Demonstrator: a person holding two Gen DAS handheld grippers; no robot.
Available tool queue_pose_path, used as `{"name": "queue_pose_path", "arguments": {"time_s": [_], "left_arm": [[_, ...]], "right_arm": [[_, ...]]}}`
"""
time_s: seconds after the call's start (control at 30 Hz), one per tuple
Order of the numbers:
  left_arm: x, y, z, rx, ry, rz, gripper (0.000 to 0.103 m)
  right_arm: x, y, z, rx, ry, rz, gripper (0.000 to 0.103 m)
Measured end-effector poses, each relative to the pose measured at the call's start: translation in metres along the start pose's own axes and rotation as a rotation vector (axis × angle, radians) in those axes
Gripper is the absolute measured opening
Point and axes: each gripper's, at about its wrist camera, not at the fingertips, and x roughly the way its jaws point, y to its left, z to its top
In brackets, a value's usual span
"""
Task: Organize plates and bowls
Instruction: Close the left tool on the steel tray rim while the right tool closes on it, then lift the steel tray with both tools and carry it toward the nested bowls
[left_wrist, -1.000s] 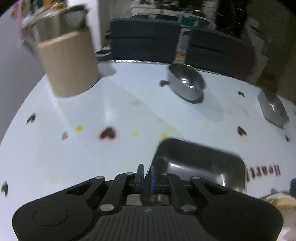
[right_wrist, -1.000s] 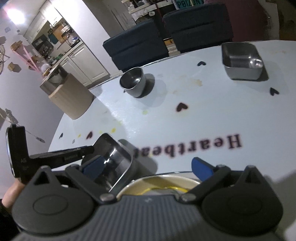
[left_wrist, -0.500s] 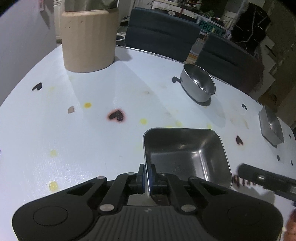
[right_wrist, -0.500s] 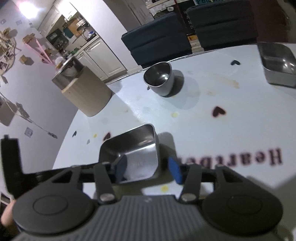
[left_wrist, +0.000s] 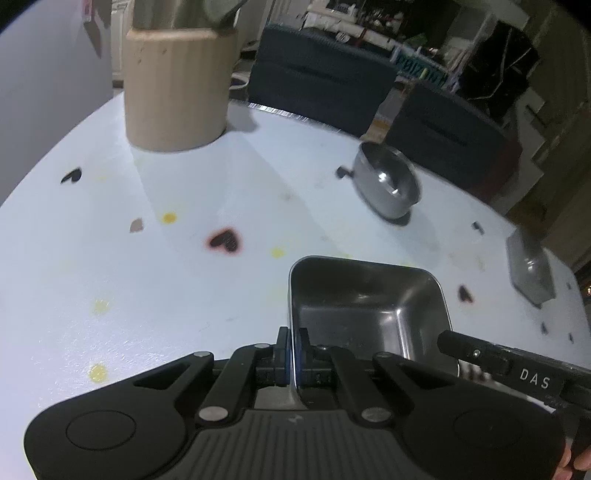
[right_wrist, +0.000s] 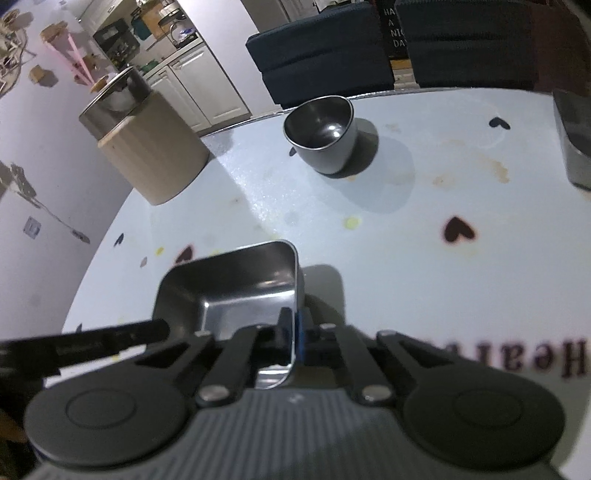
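Both grippers, left (left_wrist: 292, 354) and right (right_wrist: 293, 339), pinch opposite walls of the square steel dish (left_wrist: 365, 310); uneven lifting could twist it free toward the round bowl (left_wrist: 388, 184) at one o'clock.

Wide bare room lies across the middle of the white heart-printed table (left_wrist: 155, 280). At its far left edge stands a tall beige ribbed canister (left_wrist: 175, 81); a round steel bowl (left_wrist: 386, 184) sits near the far edge, and a square steel tray (left_wrist: 530, 269) blocks the right edge.

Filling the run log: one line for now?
left gripper: shut on square steel dish | right gripper: shut on same dish
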Motion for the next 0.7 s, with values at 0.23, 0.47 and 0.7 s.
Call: {"name": "queue_pose_path", "arguments": {"time_s": [0.23,0.47,0.7], "left_arm": [[-0.033,-0.037,-0.009,0.018,-0.077,-0.091,0.002],[-0.057,-0.101,-0.026,0.065,-0.116,-0.207,0.003],[-0.061,-0.170,-0.050,0.106,-0.107,-0.299,0.003]], "right_arm": [[-0.056,-0.012,-0.003,-0.028,-0.090,-0.003,0.003],[-0.132,-0.054,-0.021,0.016,-0.185,-0.024,0.003],[-0.198,-0.108,-0.048,0.085,-0.257,-0.074,0.004]]}}
